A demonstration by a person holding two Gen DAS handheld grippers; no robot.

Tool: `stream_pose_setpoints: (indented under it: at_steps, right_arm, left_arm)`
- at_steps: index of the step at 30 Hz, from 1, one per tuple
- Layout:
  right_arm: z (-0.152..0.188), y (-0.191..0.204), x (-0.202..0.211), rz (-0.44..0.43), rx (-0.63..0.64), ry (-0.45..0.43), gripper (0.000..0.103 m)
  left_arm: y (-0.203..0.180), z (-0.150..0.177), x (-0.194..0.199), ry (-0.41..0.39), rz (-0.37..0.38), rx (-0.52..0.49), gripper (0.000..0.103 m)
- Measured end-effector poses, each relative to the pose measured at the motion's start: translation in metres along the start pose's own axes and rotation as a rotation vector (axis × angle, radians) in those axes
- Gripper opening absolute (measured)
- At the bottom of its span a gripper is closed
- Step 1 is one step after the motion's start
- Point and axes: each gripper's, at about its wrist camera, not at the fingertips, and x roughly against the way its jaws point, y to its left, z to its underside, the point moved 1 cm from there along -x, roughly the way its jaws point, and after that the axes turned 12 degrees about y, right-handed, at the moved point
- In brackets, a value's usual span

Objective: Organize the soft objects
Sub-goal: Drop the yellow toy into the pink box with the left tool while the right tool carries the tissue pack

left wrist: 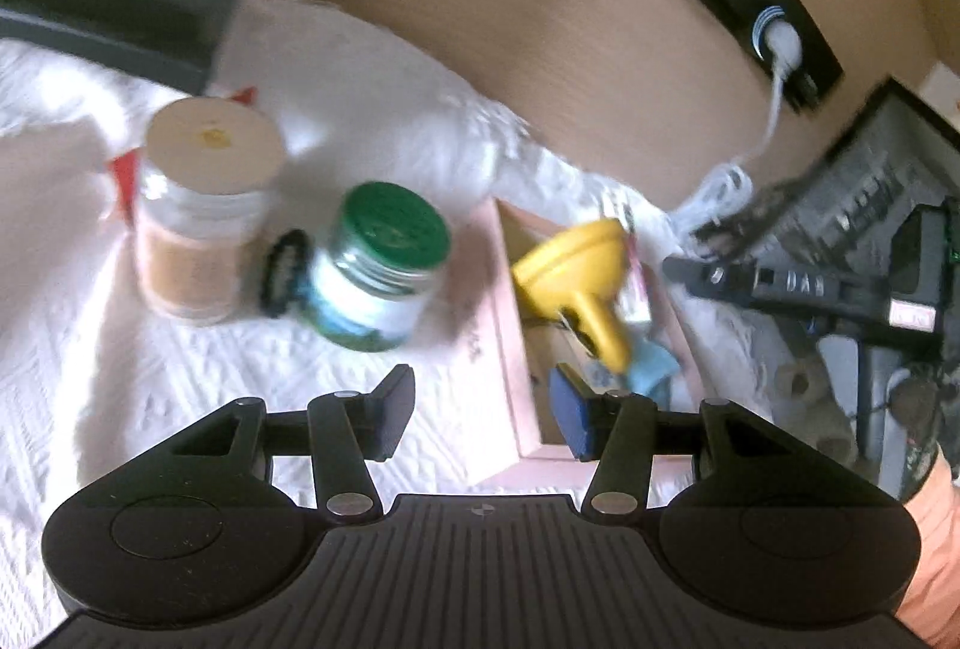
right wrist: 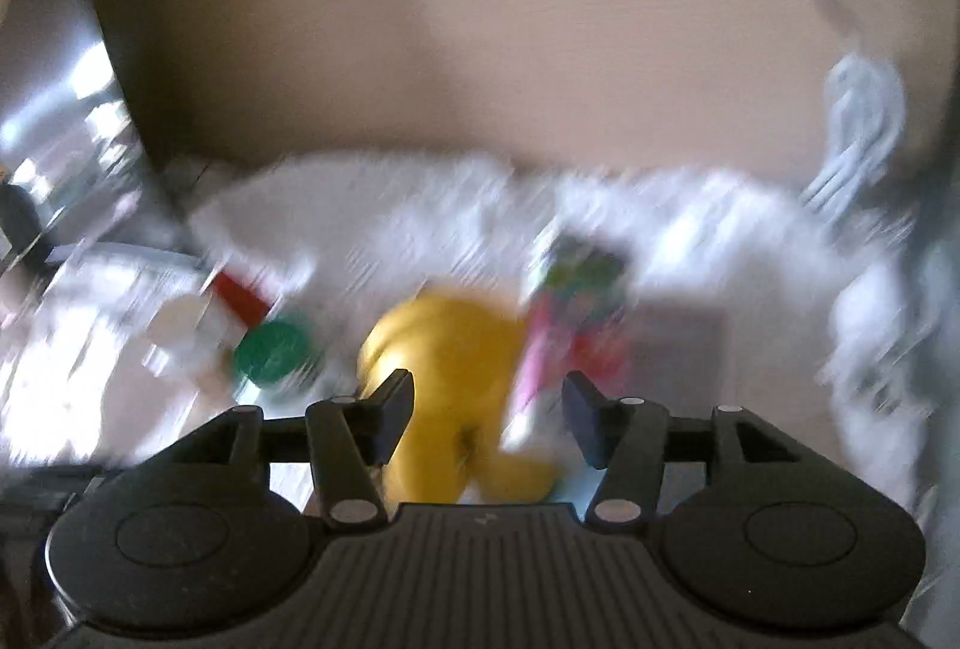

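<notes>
A yellow funnel-shaped toy (left wrist: 576,277) lies in a shallow pink box (left wrist: 504,349) with a light blue piece (left wrist: 651,370) and a colourful packet (left wrist: 636,265). My left gripper (left wrist: 483,412) is open just in front of the box's left wall, with nothing between its fingers. The right wrist view is heavily blurred. In it my right gripper (right wrist: 489,415) stands open over the yellow toy (right wrist: 444,349), which shows between the fingers; the pads do not press on it. The colourful packet (right wrist: 570,301) lies just beyond.
On the white textured cloth (left wrist: 180,379) left of the box stand a cream-lidded jar (left wrist: 204,211) and a green-lidded jar (left wrist: 378,271). Behind is a brown panel with a black socket strip and a white plug (left wrist: 783,42). Black equipment (left wrist: 840,241) crowds the right.
</notes>
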Motion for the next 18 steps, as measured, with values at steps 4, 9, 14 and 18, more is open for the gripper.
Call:
stream_pose_setpoints:
  at_steps: [4, 9, 14, 18]
  right_arm:
    - [-0.029, -0.034, -0.026, 0.014, -0.239, -0.023, 0.054]
    - [-0.021, -0.044, -0.051, -0.063, -0.348, 0.072, 0.046]
    - [0.005, -0.022, -0.032, -0.038, -0.261, 0.173, 0.031]
    - [0.032, -0.017, -0.030, -0.026, -0.249, 0.245, 0.024]
  left_arm:
    - [-0.004, 0.012, -0.004, 0.029, 0.020, 0.004, 0.054]
    - [-0.015, 0.025, -0.007, 0.060, 0.011, -0.049, 0.054]
    - [-0.016, 0.026, -0.014, 0.066, 0.030, -0.023, 0.054]
    - [-0.033, 0.028, -0.023, 0.083, 0.047, -0.079, 0.054]
